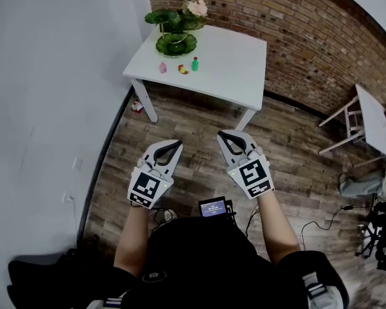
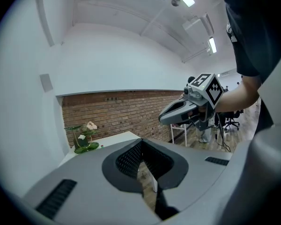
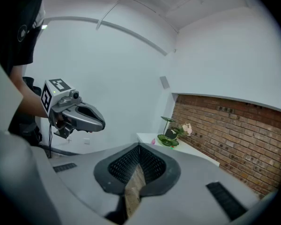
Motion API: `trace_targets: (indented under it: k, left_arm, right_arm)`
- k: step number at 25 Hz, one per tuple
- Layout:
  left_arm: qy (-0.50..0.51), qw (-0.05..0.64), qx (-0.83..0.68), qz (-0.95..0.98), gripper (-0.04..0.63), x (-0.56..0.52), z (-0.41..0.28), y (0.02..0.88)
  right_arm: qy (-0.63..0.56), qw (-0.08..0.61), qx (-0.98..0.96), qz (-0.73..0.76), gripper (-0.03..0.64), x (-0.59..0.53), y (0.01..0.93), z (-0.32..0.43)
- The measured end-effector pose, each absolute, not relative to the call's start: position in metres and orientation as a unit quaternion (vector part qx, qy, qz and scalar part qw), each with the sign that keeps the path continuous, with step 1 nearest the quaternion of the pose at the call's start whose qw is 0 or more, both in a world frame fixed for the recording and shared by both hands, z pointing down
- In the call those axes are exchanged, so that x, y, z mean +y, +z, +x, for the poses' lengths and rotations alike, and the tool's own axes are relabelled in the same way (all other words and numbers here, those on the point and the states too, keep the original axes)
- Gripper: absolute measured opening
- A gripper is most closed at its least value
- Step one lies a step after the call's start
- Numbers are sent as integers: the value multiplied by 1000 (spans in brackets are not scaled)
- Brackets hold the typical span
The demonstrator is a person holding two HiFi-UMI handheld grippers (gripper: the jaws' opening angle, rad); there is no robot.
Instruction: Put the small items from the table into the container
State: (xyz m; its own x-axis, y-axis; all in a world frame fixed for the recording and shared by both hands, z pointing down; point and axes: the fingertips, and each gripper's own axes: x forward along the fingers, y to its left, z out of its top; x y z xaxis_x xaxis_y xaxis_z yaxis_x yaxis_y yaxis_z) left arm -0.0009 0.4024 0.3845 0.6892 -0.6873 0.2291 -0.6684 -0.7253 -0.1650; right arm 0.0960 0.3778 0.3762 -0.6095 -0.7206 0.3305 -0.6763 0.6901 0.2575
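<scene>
a table point(image 1: 231, 63) stands ahead in the corner, with a tiered stand point(image 1: 175, 34) on its far left part. three small items point(image 1: 183, 69) lie in a row just before the stand. the left gripper point(image 1: 177, 143) and right gripper point(image 1: 222, 134) hover side by side over the floor point(image 1: 199, 118), well short of the table.

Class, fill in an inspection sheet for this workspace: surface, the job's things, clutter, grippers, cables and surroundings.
Surface: white table, mostly bare, set in the corner of the room.
Job's things: green tiered stand at the table's far corner; pink item, red and yellow item and green bottle in a row in front of it, none seen in it.
Clutter: small red and white thing on the floor by a table leg.
Grippers: left gripper and right gripper both shut, empty, held over the floor short of the table.
Cables: black cable on the floor at the right.
Surroundings: brick wall, wood floor, second white table at the right.
</scene>
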Motion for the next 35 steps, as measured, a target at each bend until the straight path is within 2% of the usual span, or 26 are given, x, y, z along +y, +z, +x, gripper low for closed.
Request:
trace_targets:
  k: [11, 26, 35]
  left_arm:
    - [-144, 27, 373, -916, 11, 401, 3, 392]
    - [-158, 18, 418, -894, 11, 388, 36, 404]
    - [-161, -1, 403, -901, 11, 329, 17, 424]
  right_arm:
    - [-49, 209, -896, 389, 15, 379, 382, 104]
    - [-47, 225, -904, 359, 17, 371, 410, 156]
    - [-8, 208, -907, 365, 17, 318, 425, 136]
